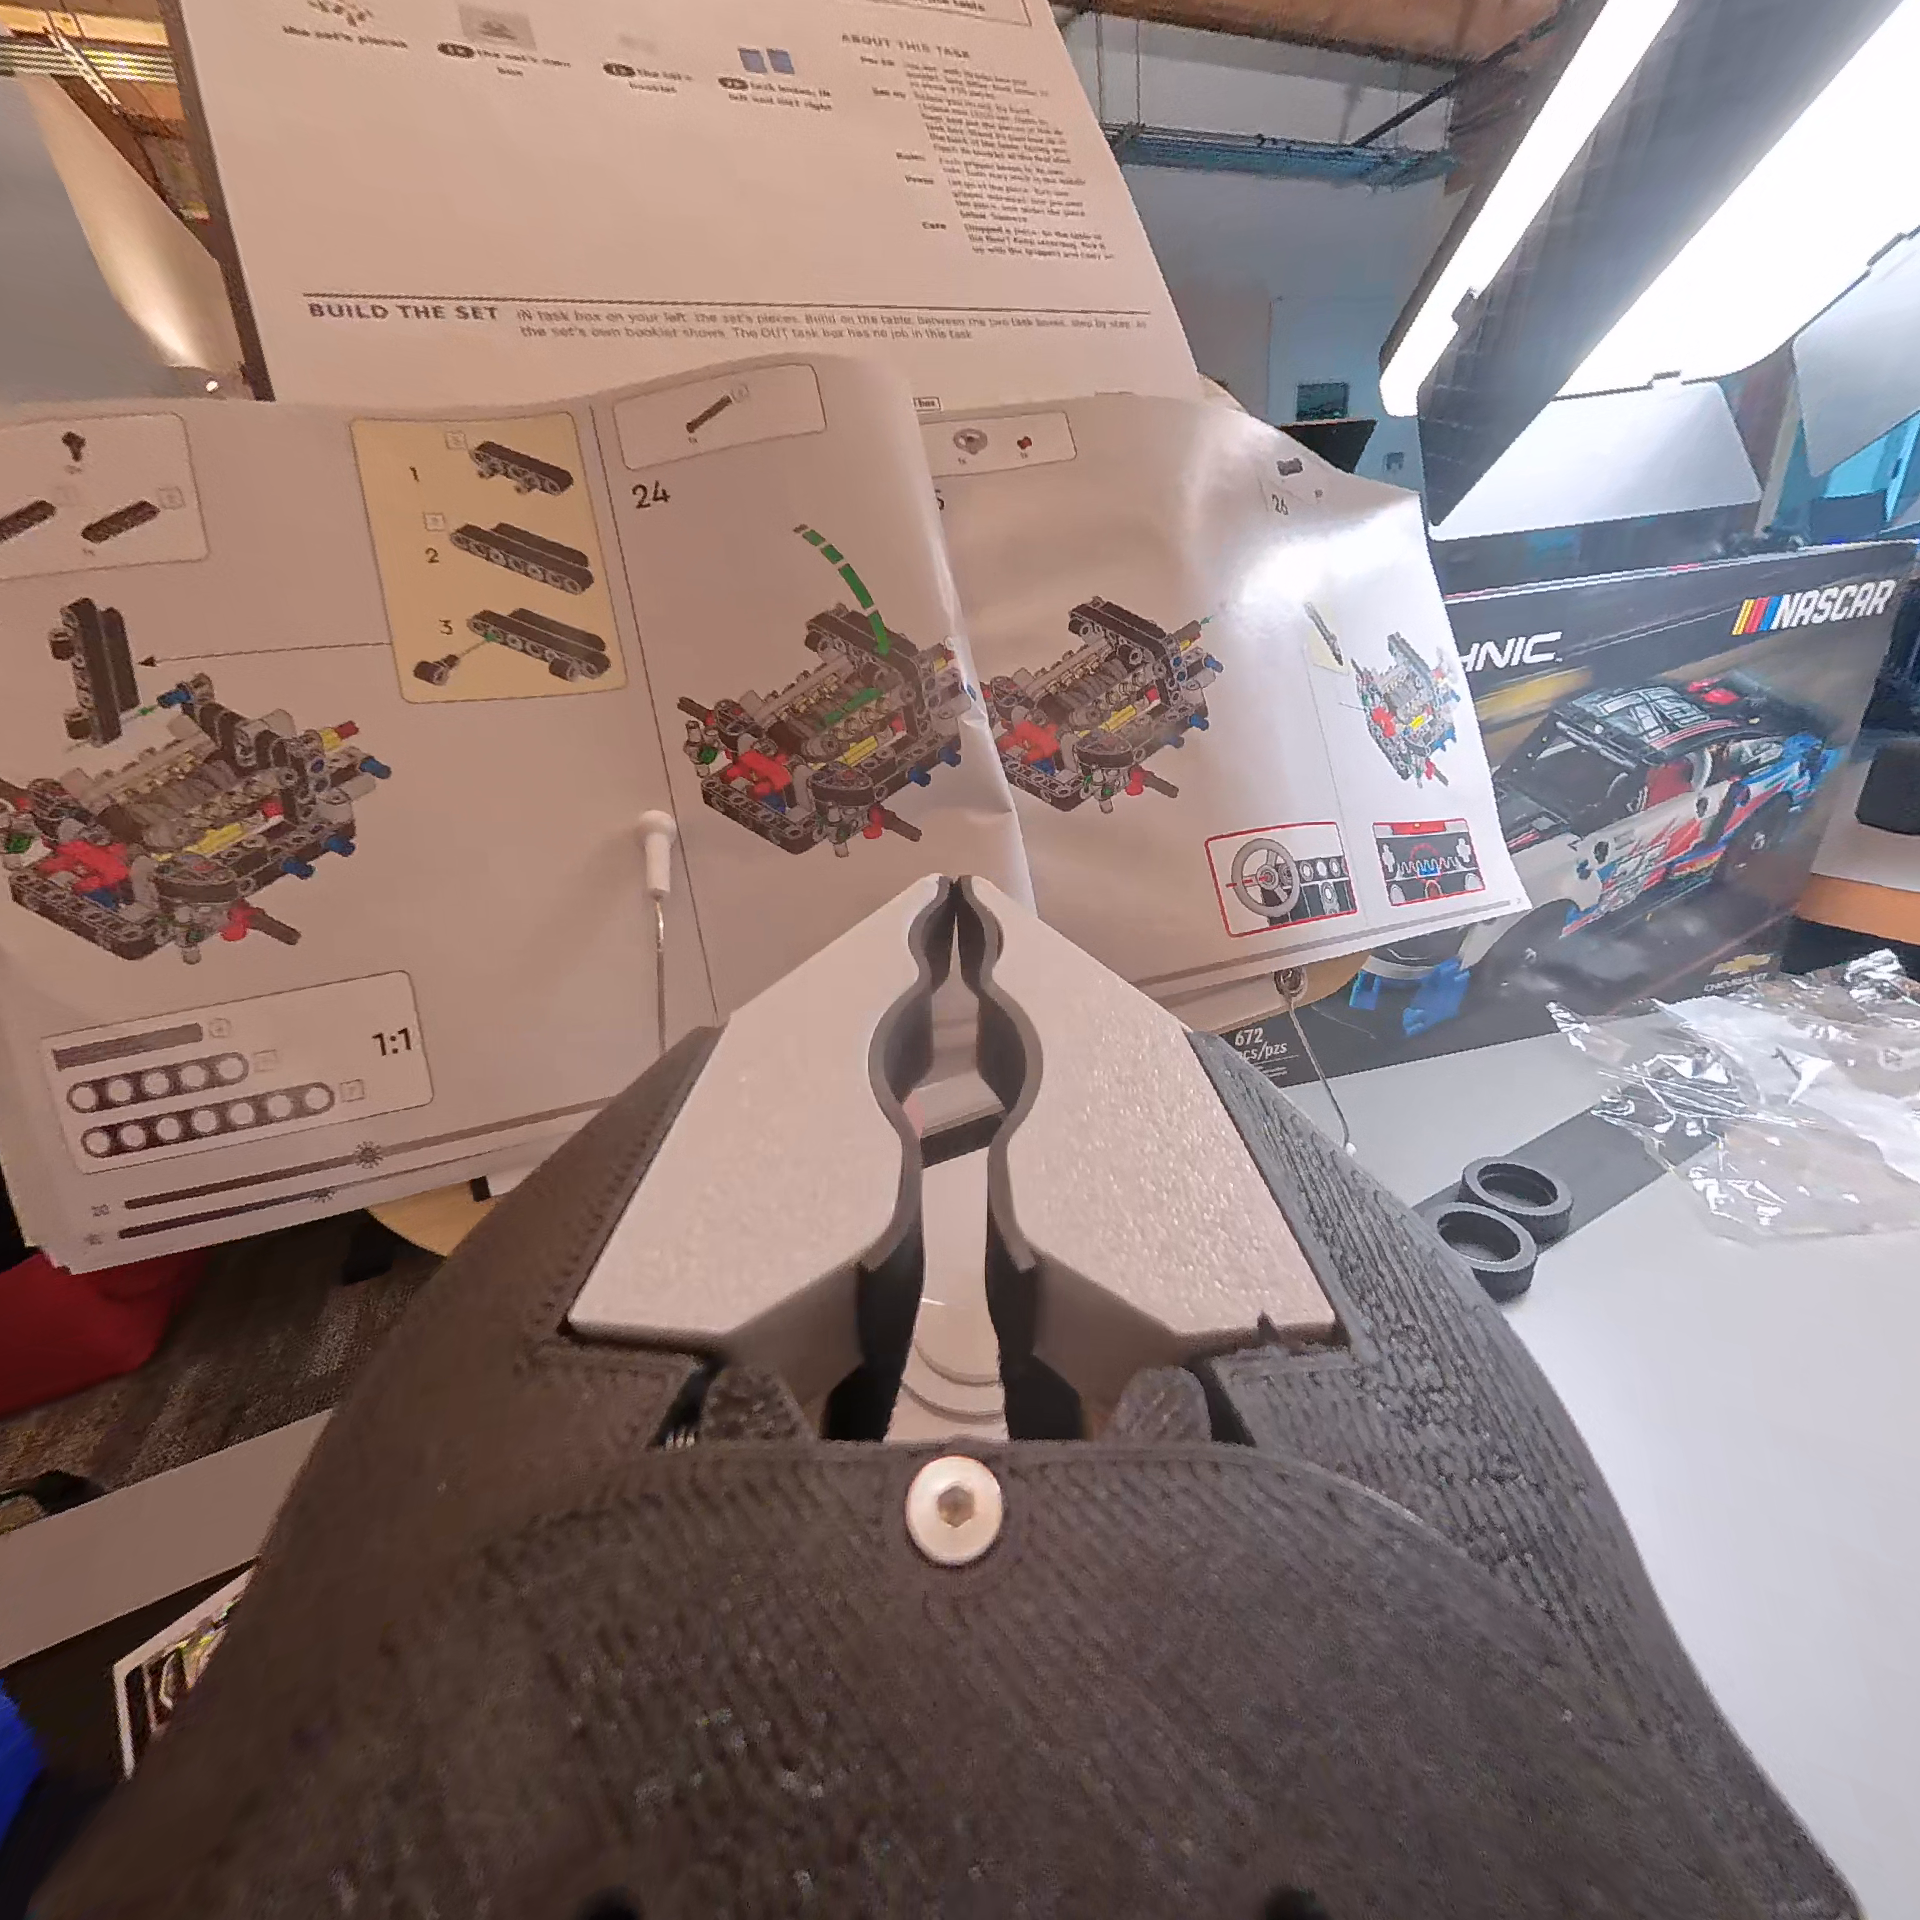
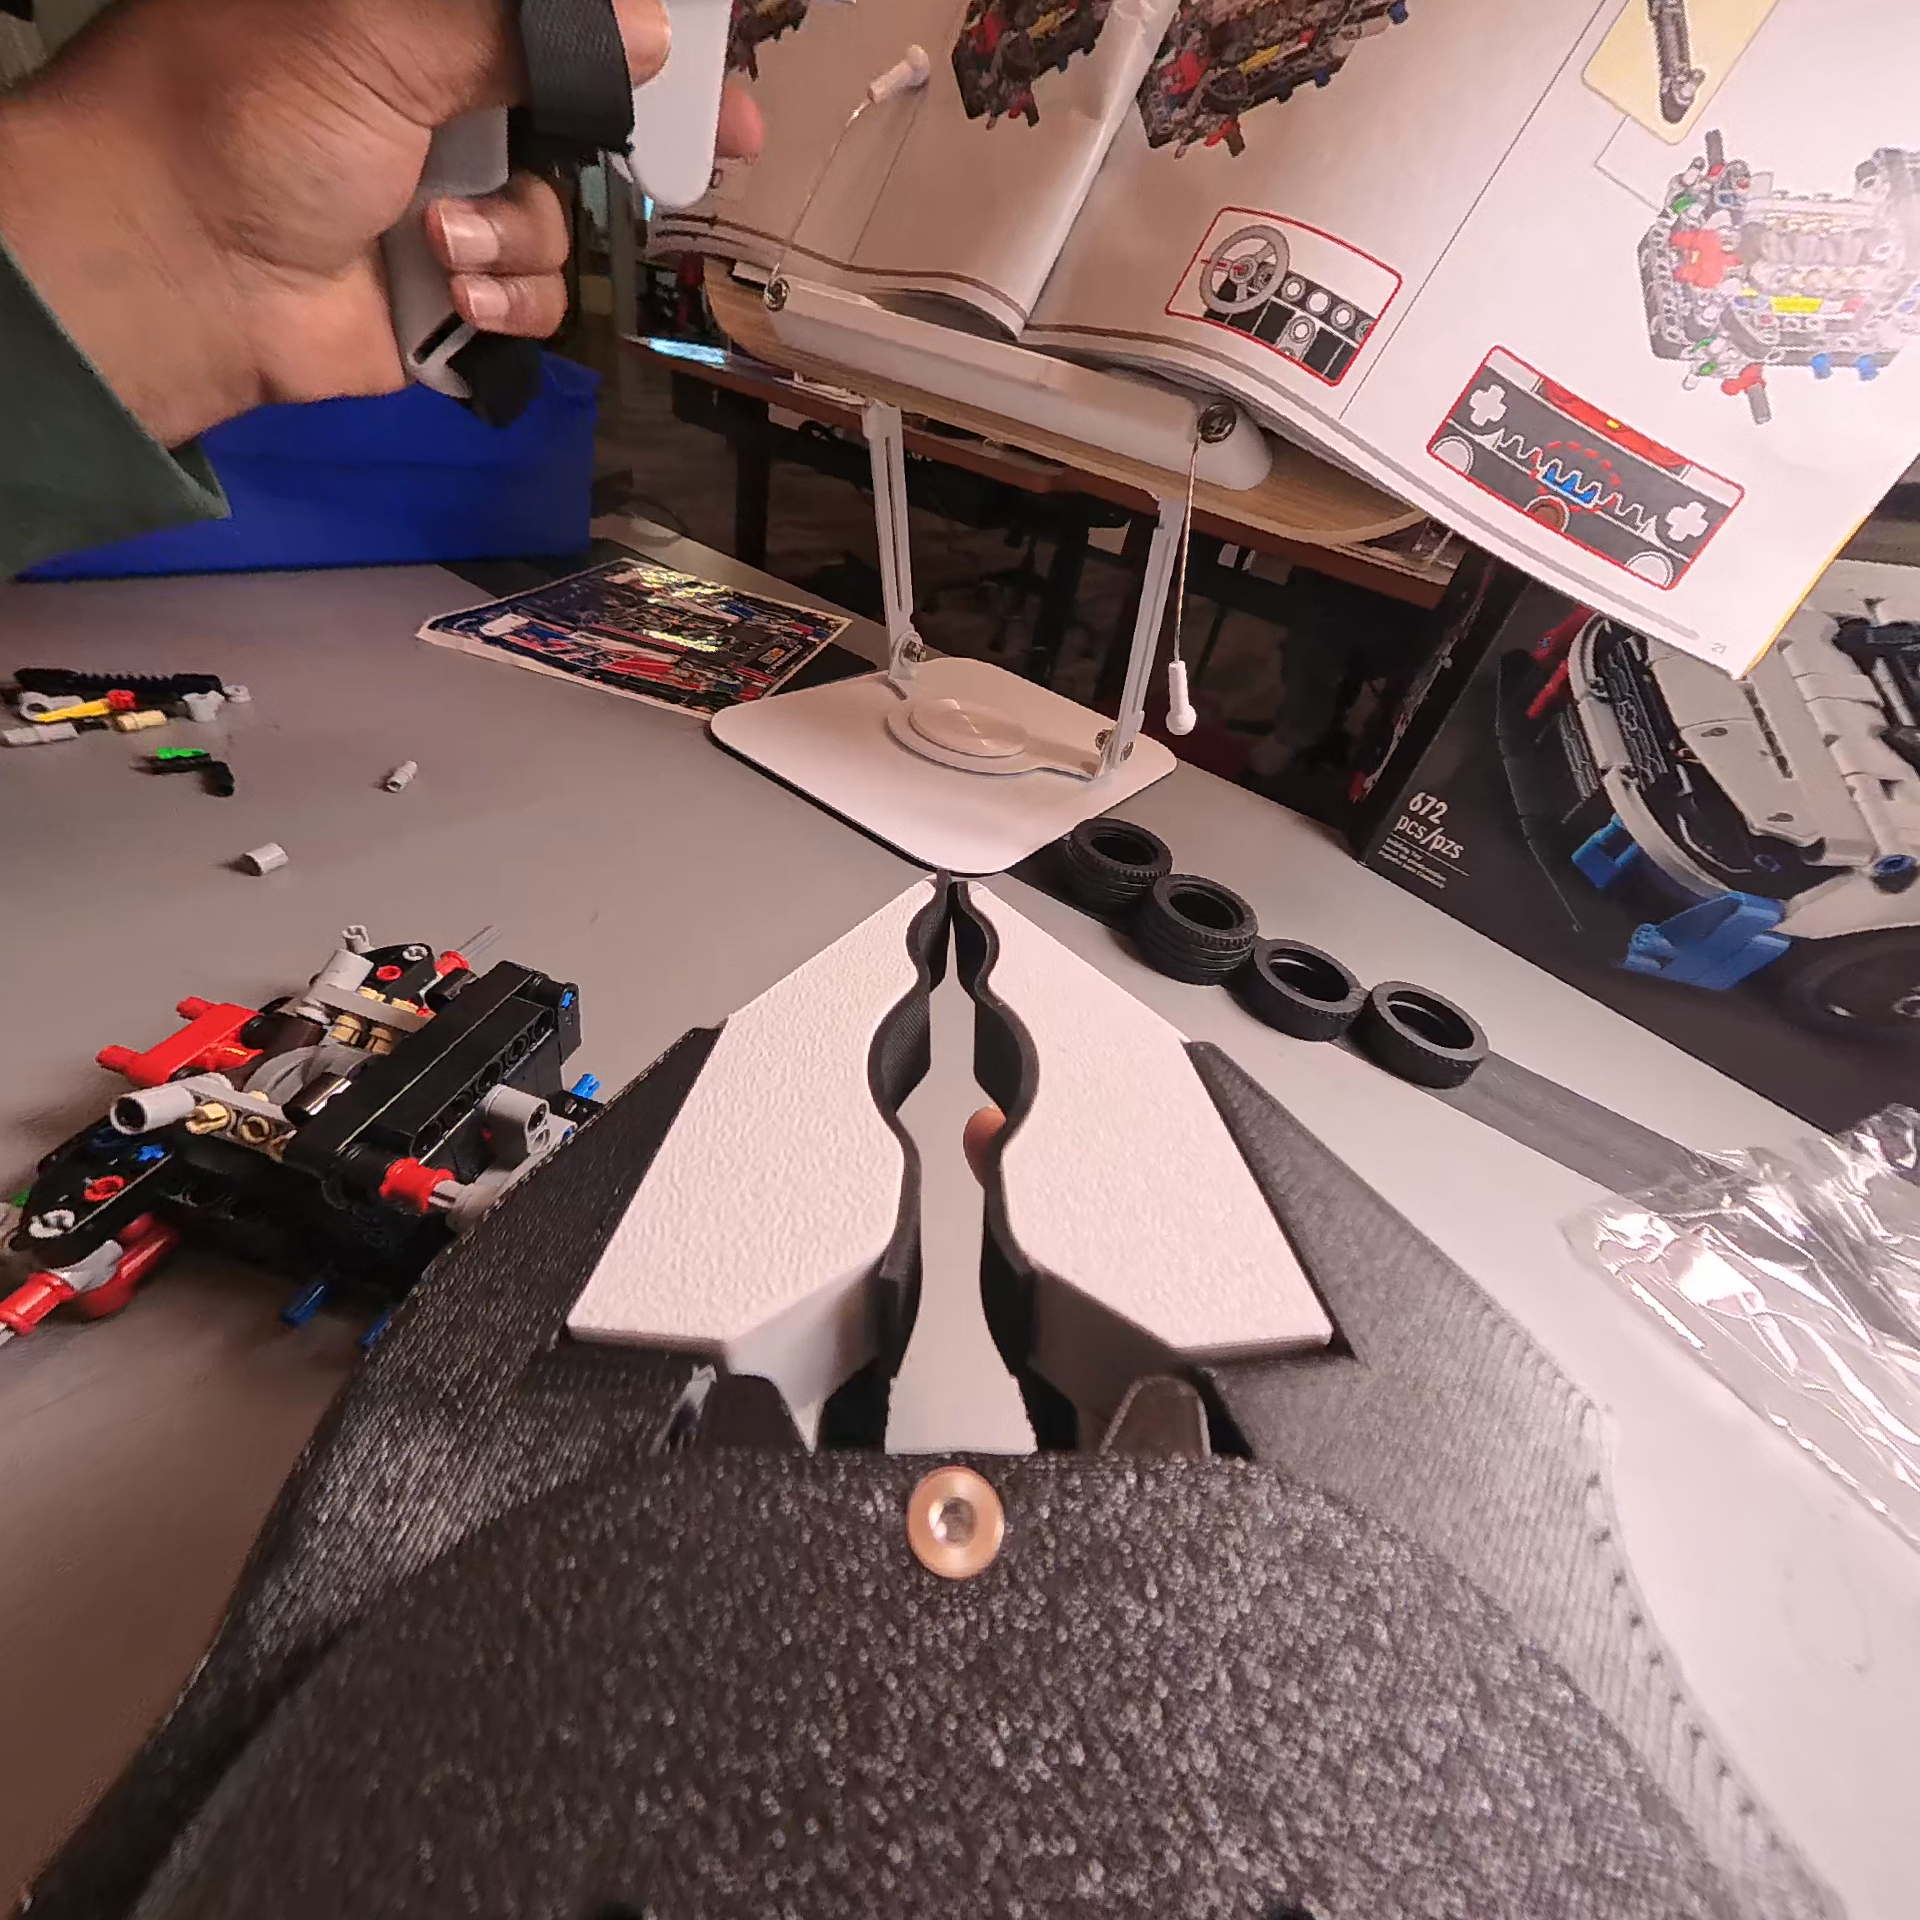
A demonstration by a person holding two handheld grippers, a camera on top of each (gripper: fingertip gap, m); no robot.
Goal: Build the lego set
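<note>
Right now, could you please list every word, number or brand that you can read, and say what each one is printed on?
I do not copy out writing, so here is what bears it.
White printed sheet, behind the booklet: a bold heading and small, blurred paragraphs.
Open booklet: large step numbers and small part counts.
Black set box: brand logos and a piece count.
Sticker sheet, lying flat: too small to read.

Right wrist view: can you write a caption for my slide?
Shut right gripper hovers over the table, half-built Lego model beside it, four tyres ahead.
</note>
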